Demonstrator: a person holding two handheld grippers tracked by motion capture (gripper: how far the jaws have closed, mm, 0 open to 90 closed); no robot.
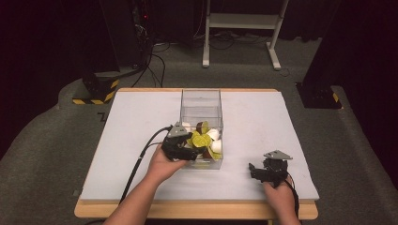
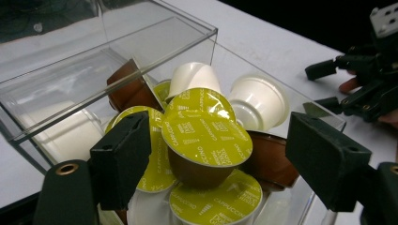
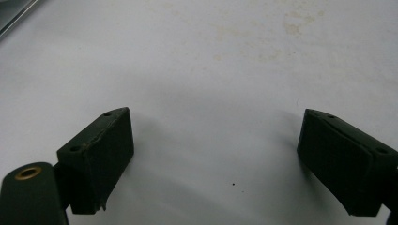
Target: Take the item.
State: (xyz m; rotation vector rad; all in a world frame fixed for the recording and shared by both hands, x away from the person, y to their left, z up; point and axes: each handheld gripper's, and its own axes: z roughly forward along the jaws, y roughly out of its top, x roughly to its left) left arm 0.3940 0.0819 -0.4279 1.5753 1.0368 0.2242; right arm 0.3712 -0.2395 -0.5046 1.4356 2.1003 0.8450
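Left gripper [image 2: 213,159] jaws spread wide, nothing clamped. They straddle a brown capsule [image 2: 206,140] with a yellow-green "cappuccino" foil lid, which sits on top of the heap; left pad [image 2: 123,157] is just beside the lid edge, right pad [image 2: 326,157] stands off it, contact not clear. In the high view left gripper [image 1: 184,149] is at the near left corner of the clear box [image 1: 201,101], tips over the rim.

Capsule pile [image 1: 204,139] fills the near end of the box: more yellow-lidded ones under and beside the top one, two white capsules [image 2: 258,101] lying on their sides behind it, a brown one [image 2: 131,89] leaning on the inner clear wall. Far end of the box looks bare.

Right gripper [image 3: 213,159] jaws also wide apart, holding nothing, just white table surface [image 3: 211,70] between them. In the high view right gripper [image 1: 266,169] is low over the table near the front edge, right of the box and well apart from it, hand [image 1: 281,197] behind it. It's also visible in the left gripper view at top right [image 2: 361,79]

Table [image 1: 141,122] is a white sheet on a wooden board
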